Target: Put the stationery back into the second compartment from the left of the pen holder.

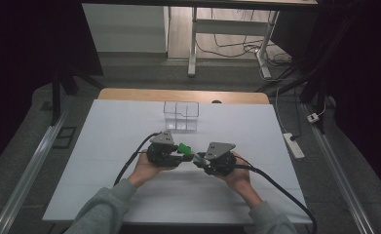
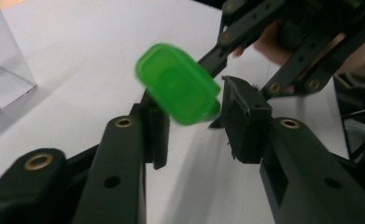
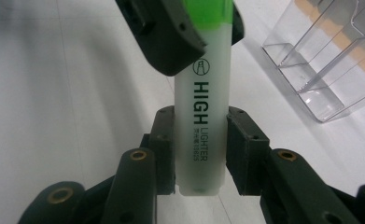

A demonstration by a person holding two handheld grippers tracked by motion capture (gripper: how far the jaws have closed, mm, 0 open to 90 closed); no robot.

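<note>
highlighter clamped between right gripper fingers

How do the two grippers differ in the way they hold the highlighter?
The right gripper clamps the white barrel of the highlighter, near its flat end, with both pads pressed against it. The left gripper is at the green cap end; its jaws stand wider apart, and I cannot tell if they grip the cap. In the high view the left gripper faces the right gripper. Both are black, hand-held and above the white table.
</note>
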